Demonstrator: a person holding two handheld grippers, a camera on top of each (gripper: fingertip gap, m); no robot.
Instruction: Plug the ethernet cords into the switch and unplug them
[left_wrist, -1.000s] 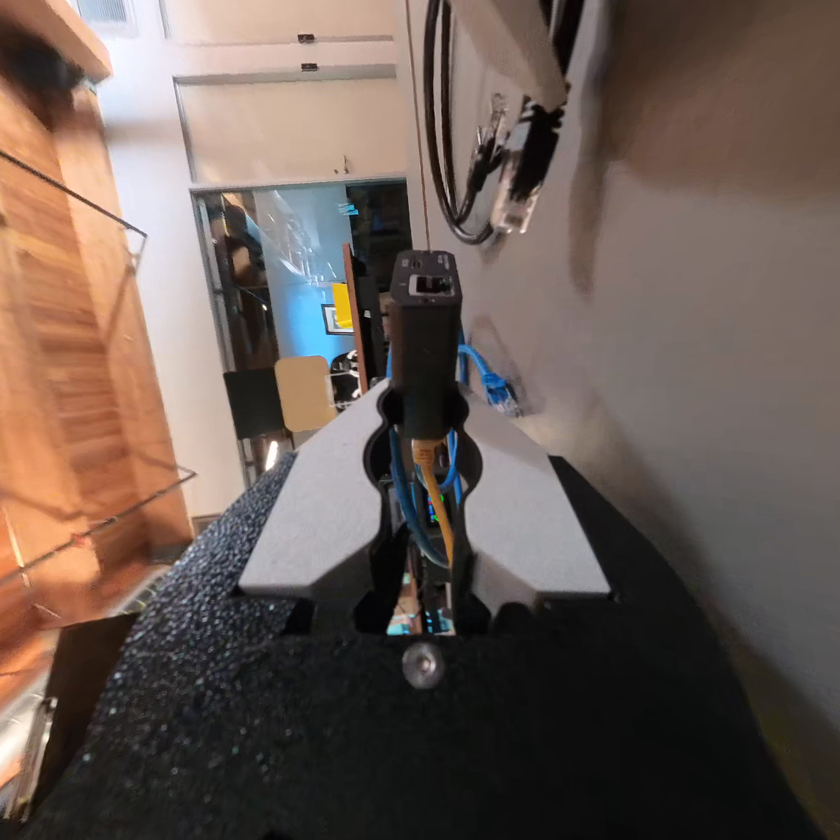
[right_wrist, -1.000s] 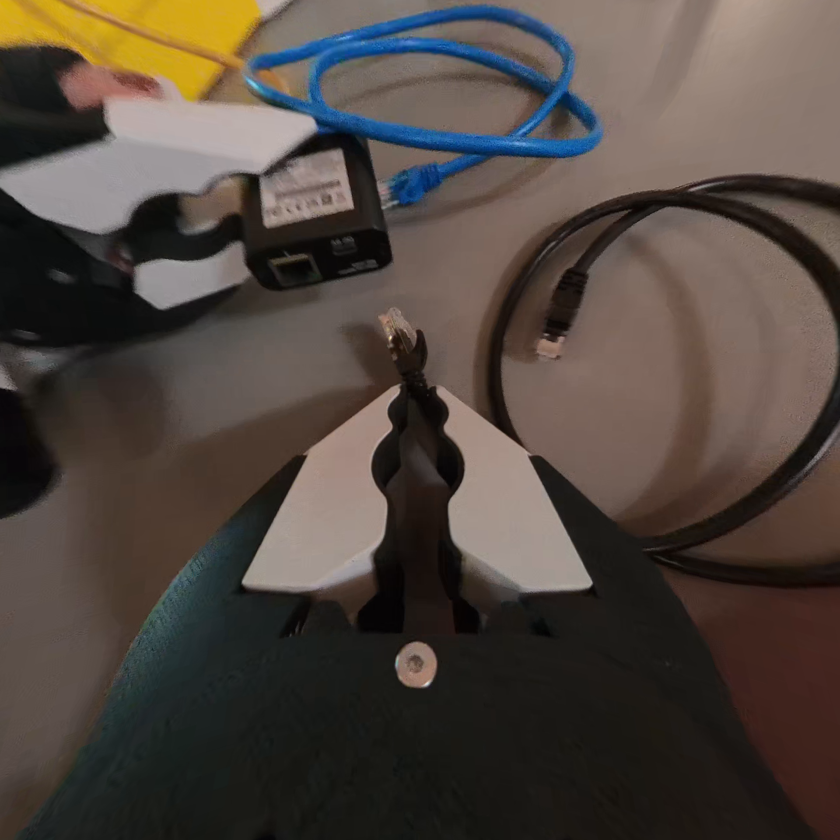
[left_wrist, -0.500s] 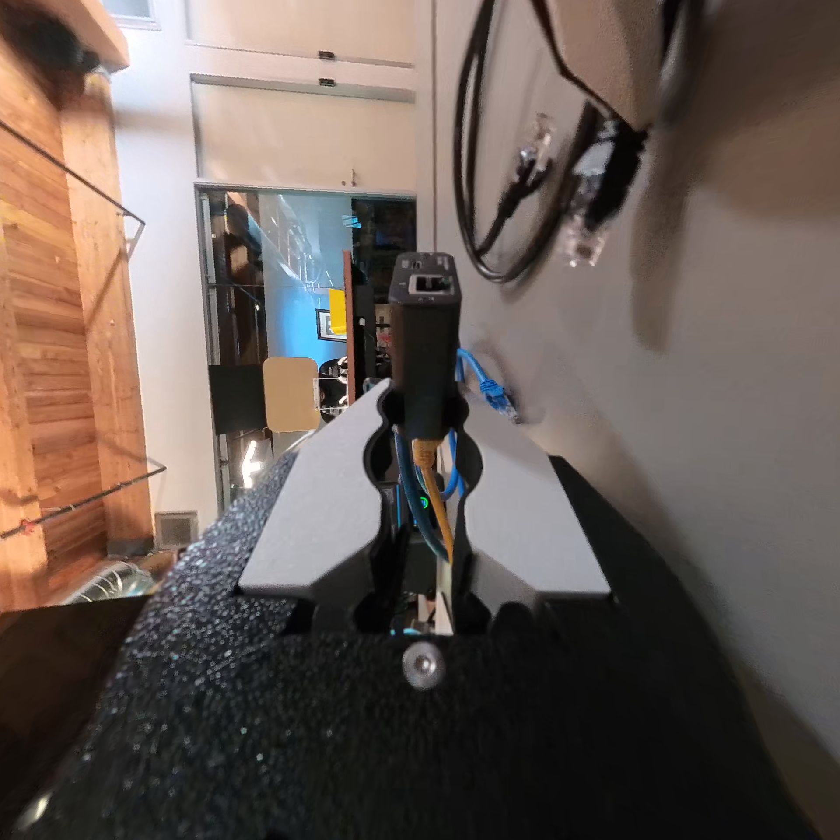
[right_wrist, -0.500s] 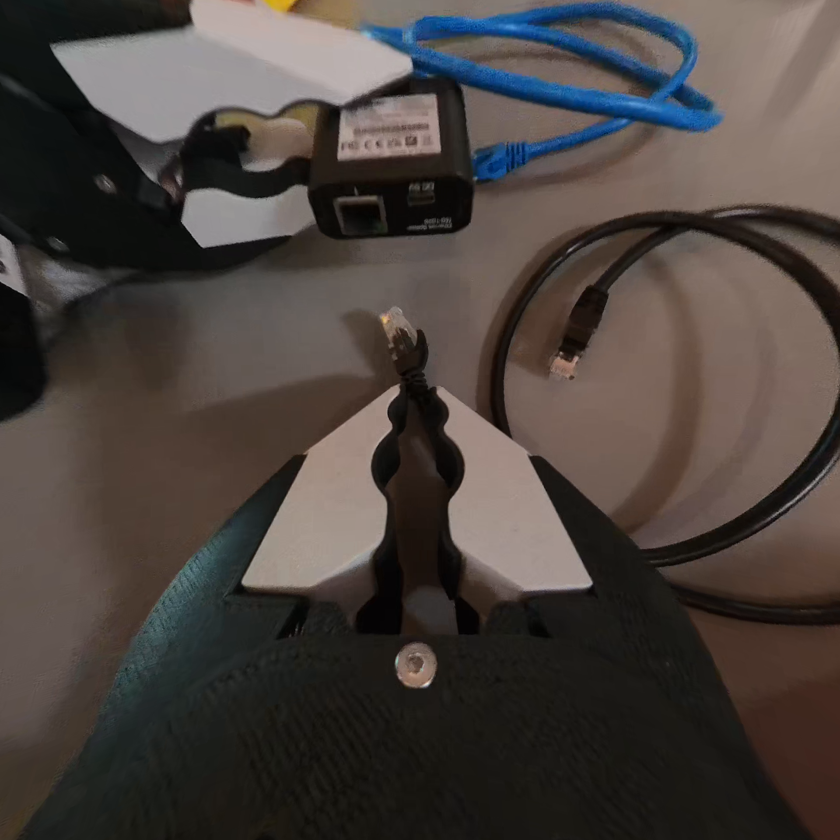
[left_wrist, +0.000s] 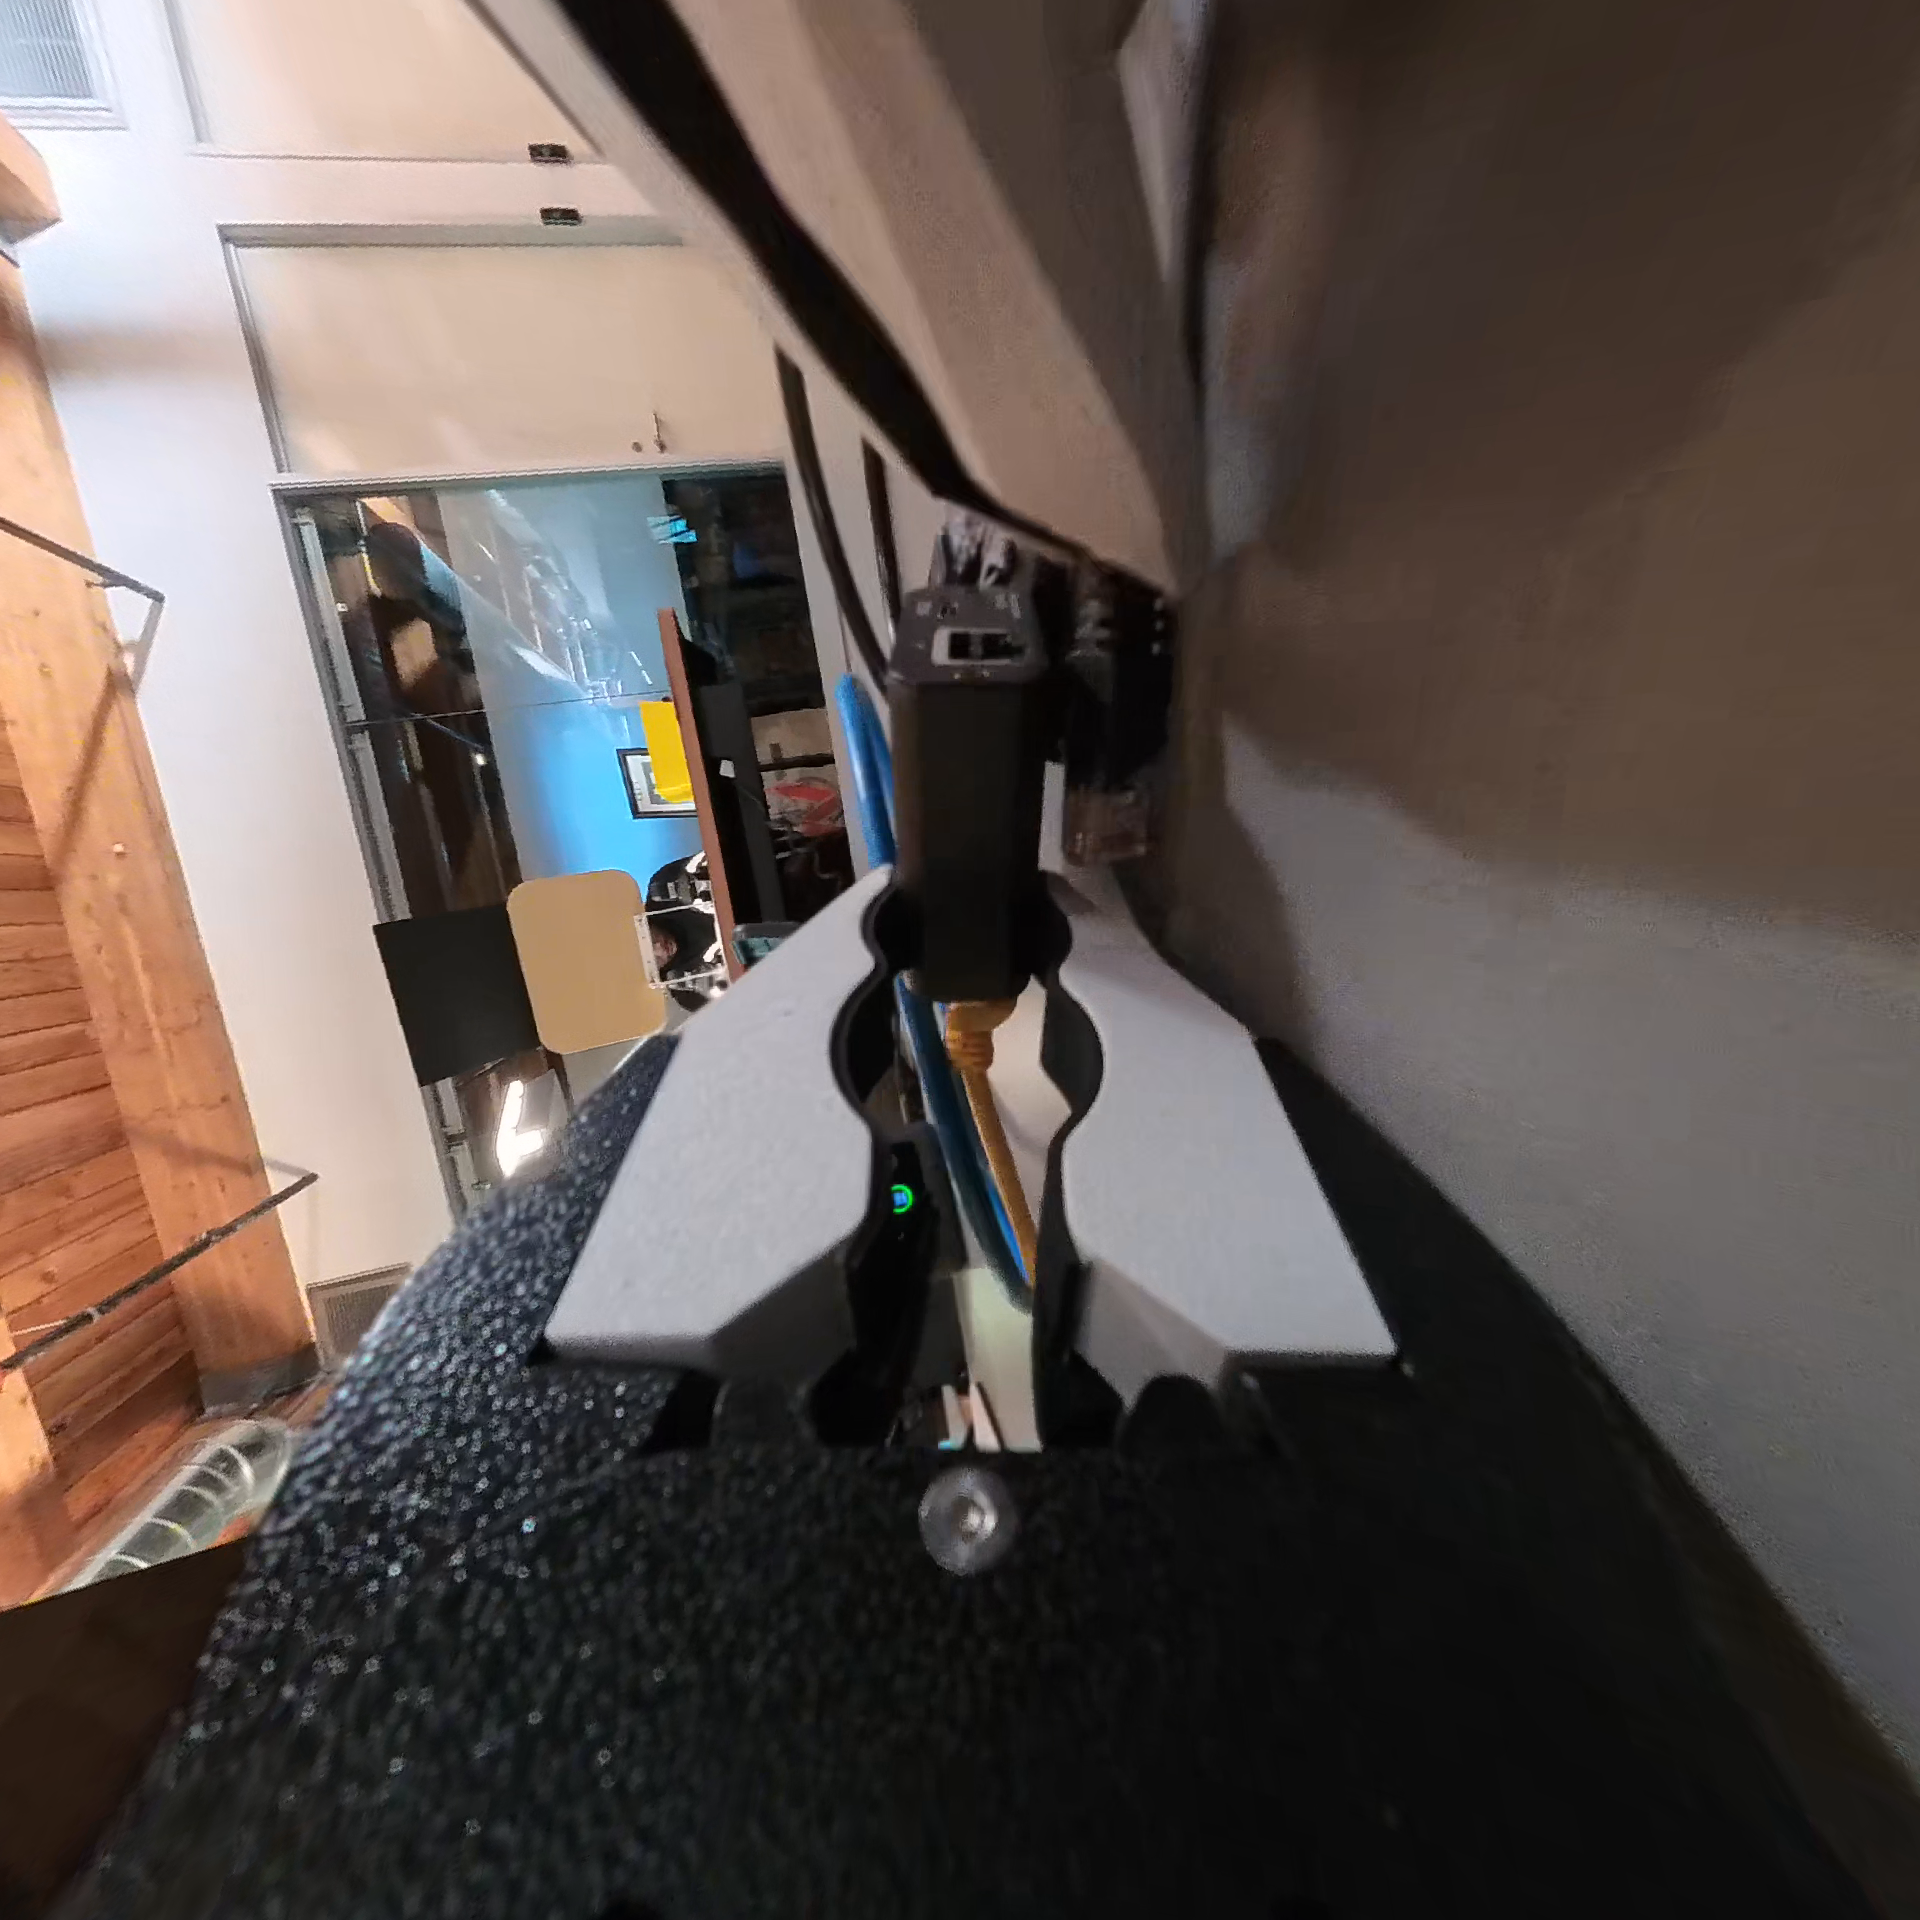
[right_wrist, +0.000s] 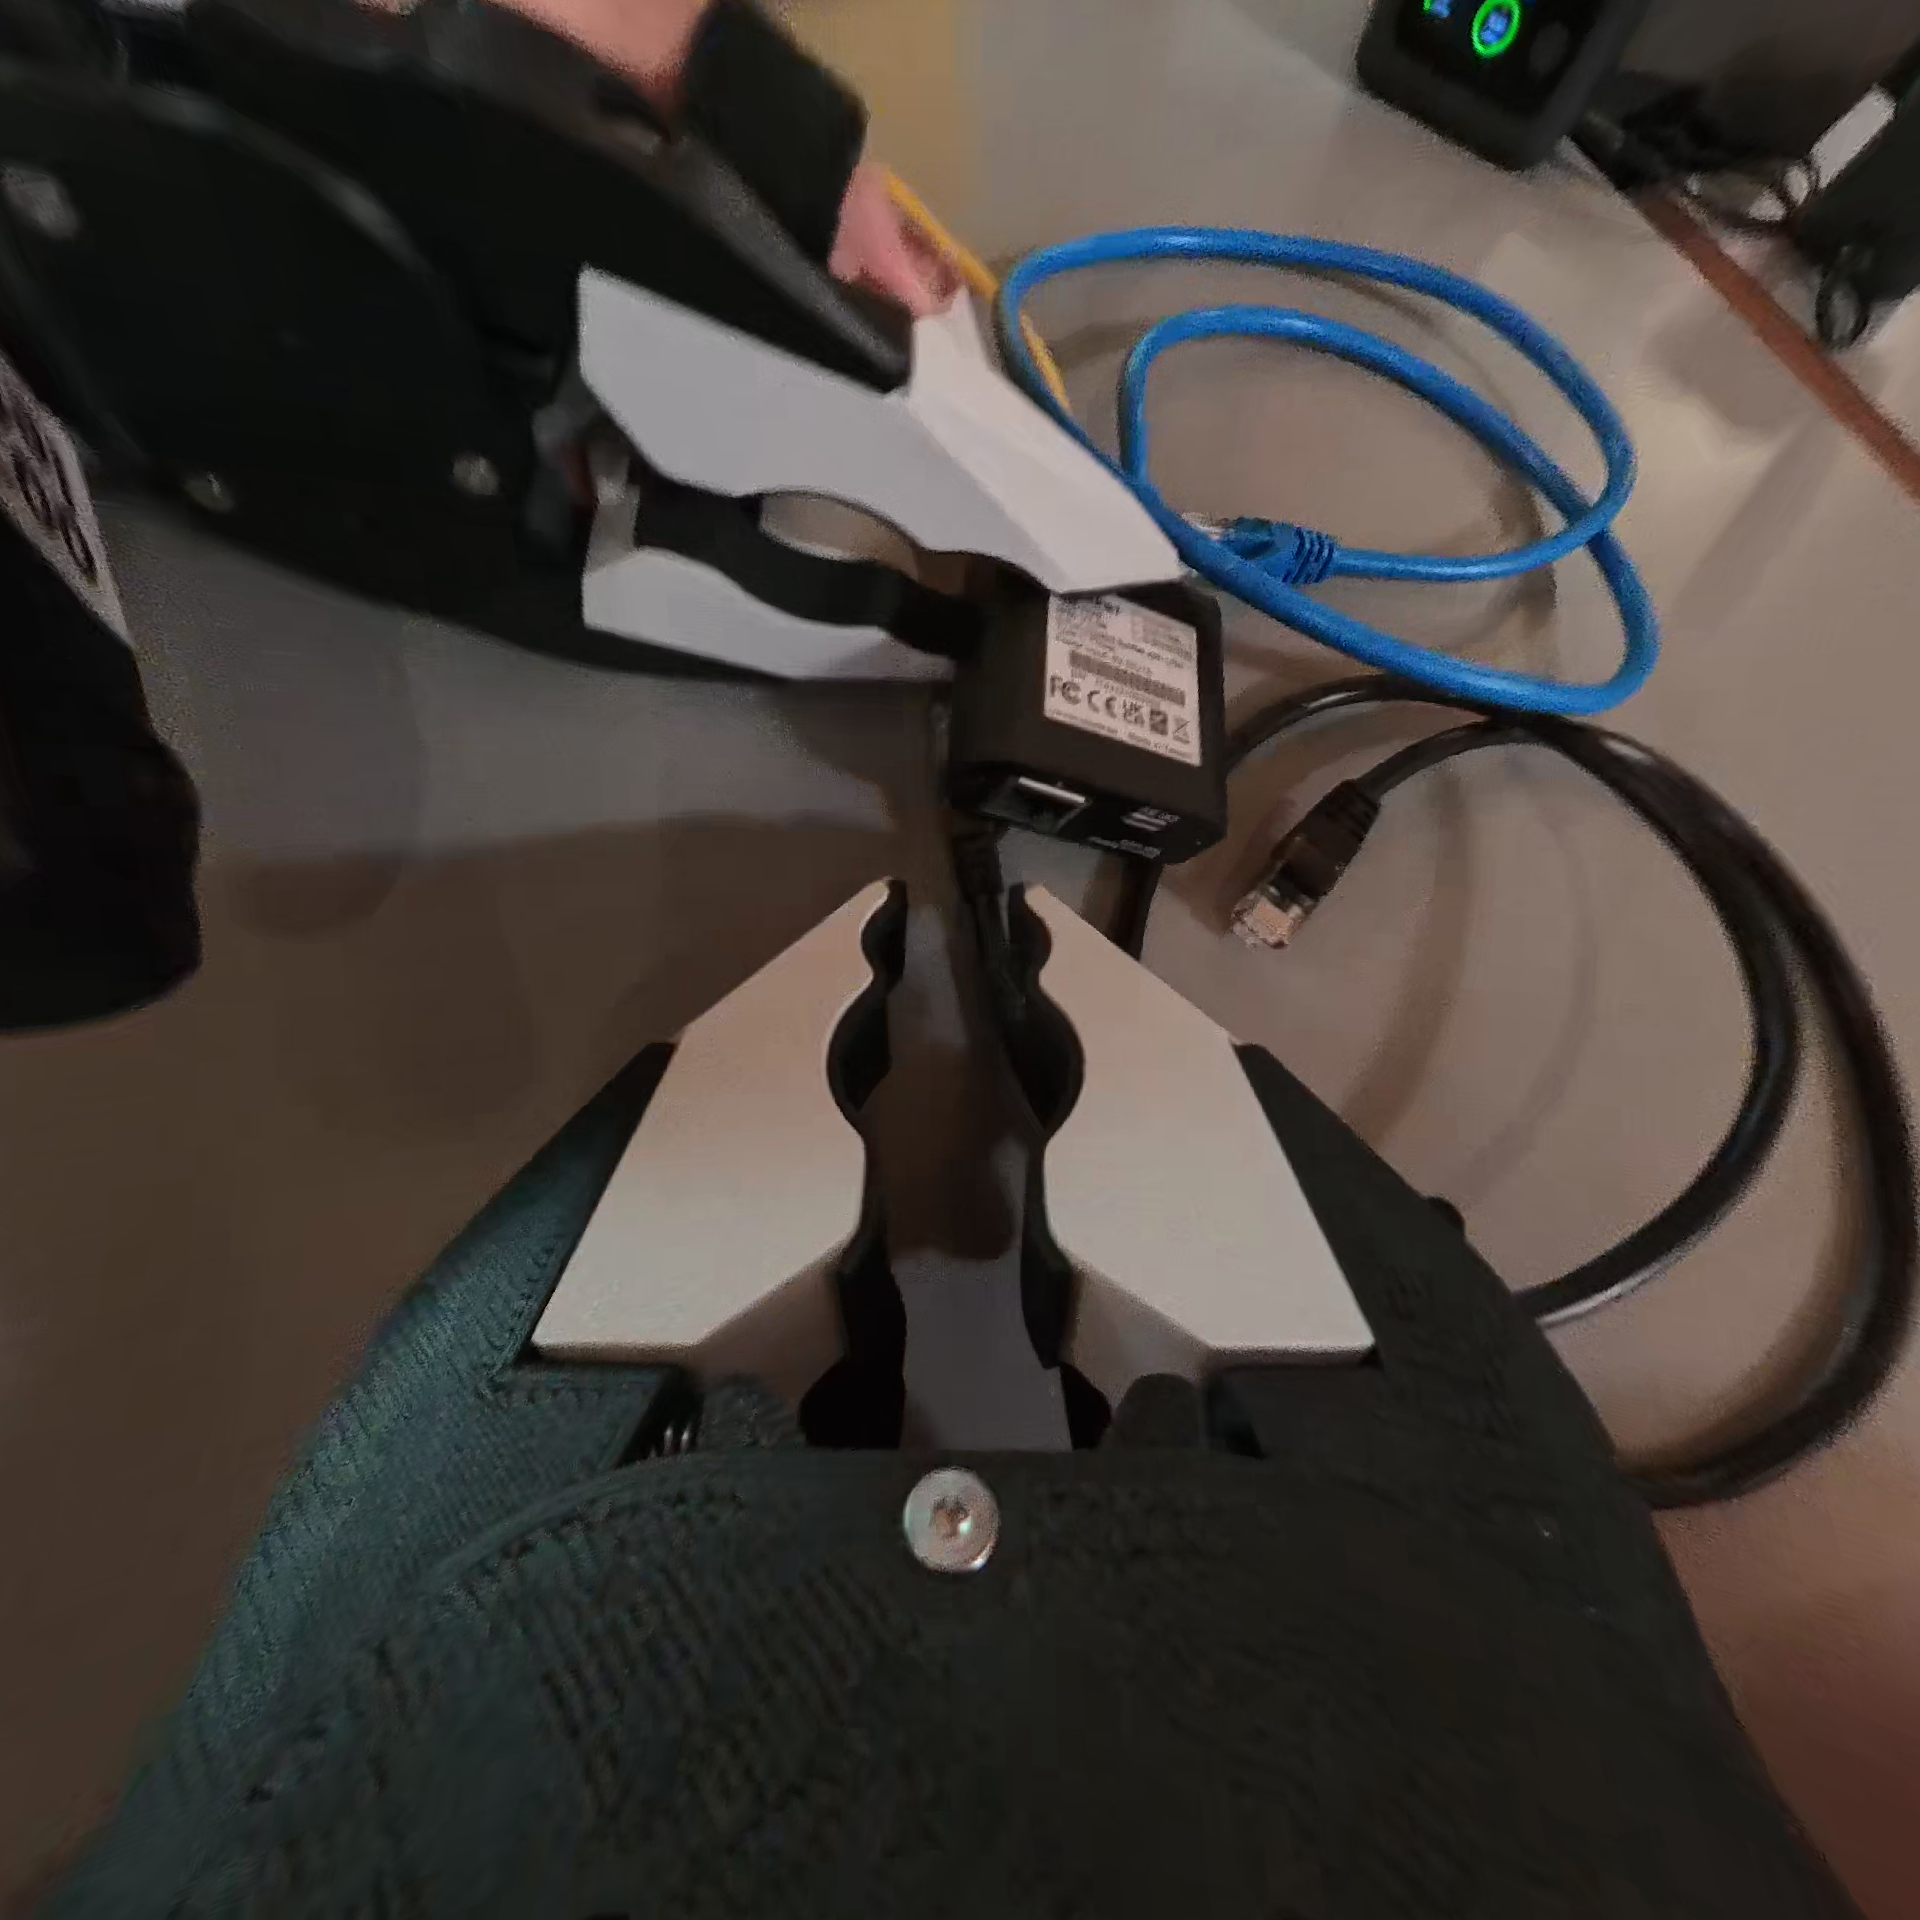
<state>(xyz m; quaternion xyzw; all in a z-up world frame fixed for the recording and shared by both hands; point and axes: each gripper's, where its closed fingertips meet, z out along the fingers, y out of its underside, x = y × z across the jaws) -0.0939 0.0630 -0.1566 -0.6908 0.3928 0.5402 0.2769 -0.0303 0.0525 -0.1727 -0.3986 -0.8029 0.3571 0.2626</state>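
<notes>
My left gripper (left_wrist: 971, 914) is shut on the black switch (left_wrist: 966, 769) and holds it just above the grey table. A yellow cord (left_wrist: 982, 1049) is plugged into the switch's rear. In the right wrist view the switch (right_wrist: 1101, 717) sits straight ahead with its empty port facing me, held by the left gripper (right_wrist: 935, 613). My right gripper (right_wrist: 956, 899) is shut on the black cord (right_wrist: 987, 935). Its plug is hidden under the switch's front edge there. In the left wrist view that plug (left_wrist: 1107, 821) lies between the switch and the table, outside the port.
A blue cord (right_wrist: 1455, 582) is coiled behind the switch with its plug loose. The black cord's other plug (right_wrist: 1299, 873) lies free to the right, inside its loop (right_wrist: 1766, 1039). A dark device with a green screen (right_wrist: 1475, 62) stands at the far right. Across from one pair of fingers to the other is roughly 7 centimetres.
My right gripper has moved forward with the black plug, from well short of the switch to right under its front edge. The left gripper has brought the switch nearer and turned it.
</notes>
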